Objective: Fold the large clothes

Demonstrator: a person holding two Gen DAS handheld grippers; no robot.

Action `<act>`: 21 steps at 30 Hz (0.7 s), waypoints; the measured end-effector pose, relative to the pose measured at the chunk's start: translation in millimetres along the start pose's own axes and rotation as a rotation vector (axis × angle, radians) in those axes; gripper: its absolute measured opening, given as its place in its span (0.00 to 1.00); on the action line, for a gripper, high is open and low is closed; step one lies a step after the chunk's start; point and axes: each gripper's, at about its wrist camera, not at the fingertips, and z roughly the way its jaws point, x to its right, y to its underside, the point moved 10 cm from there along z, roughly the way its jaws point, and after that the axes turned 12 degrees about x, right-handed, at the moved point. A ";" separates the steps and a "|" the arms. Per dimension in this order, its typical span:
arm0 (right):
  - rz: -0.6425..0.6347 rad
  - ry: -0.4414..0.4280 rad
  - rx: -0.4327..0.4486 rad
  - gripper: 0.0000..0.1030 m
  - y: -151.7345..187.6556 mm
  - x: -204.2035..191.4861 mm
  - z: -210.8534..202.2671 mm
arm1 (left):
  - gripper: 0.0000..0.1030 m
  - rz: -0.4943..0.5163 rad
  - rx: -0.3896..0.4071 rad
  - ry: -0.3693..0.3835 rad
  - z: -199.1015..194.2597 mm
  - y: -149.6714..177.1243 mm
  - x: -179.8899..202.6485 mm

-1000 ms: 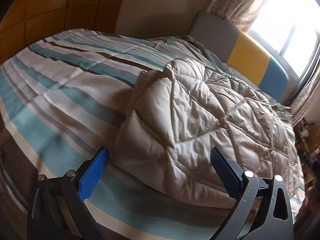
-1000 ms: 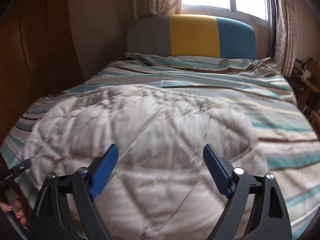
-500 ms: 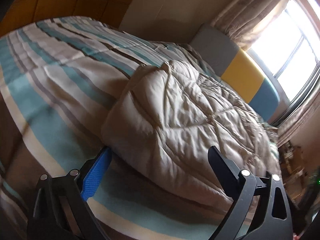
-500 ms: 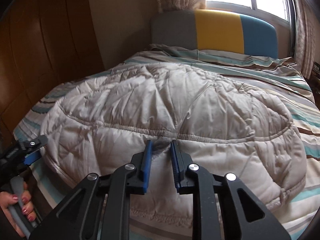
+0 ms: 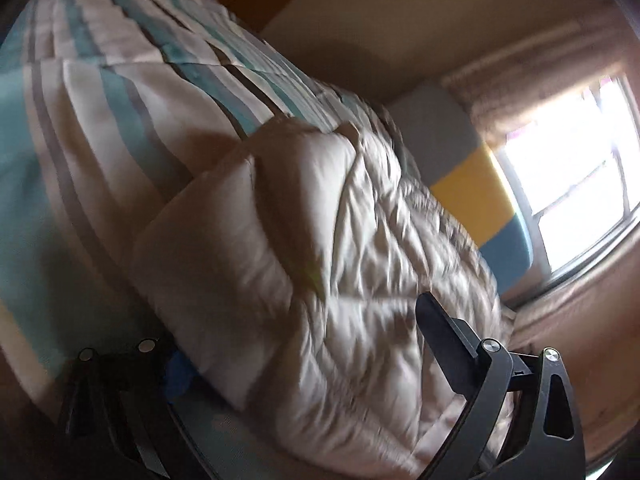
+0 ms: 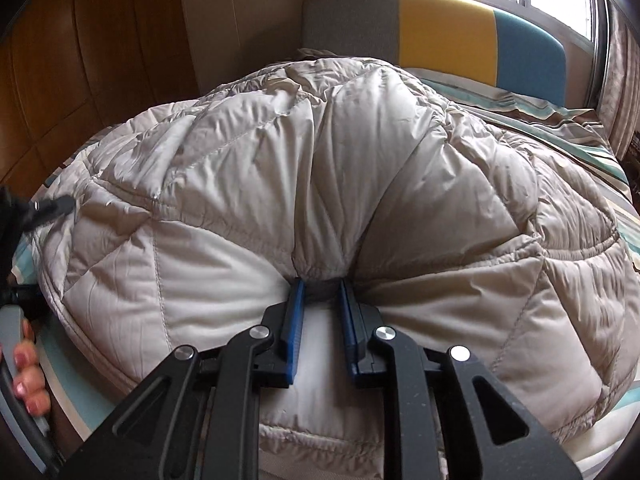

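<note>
- Lying across the striped bed [image 6: 592, 128], a beige quilted coat [image 6: 320, 160] is seen, well short of the headboard [image 6: 444, 28].
- A pinch of its near hem is clamped in the right tongs [image 6: 322, 284], their jaws narrowed after just closing.
- The left tongs [image 5: 296, 332] are held wide around the coat's corner, with nothing gripped.

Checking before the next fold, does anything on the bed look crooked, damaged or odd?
Nothing damaged. The beige quilted coat puckers where the right gripper pinches its near edge. The left gripper is open at the coat's end, one finger under it.
</note>
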 end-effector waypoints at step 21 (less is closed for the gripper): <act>0.169 0.028 0.117 0.55 -12.8 29.0 -54.0 | 0.29 0.483 0.206 0.297 -58.2 -16.8 185.4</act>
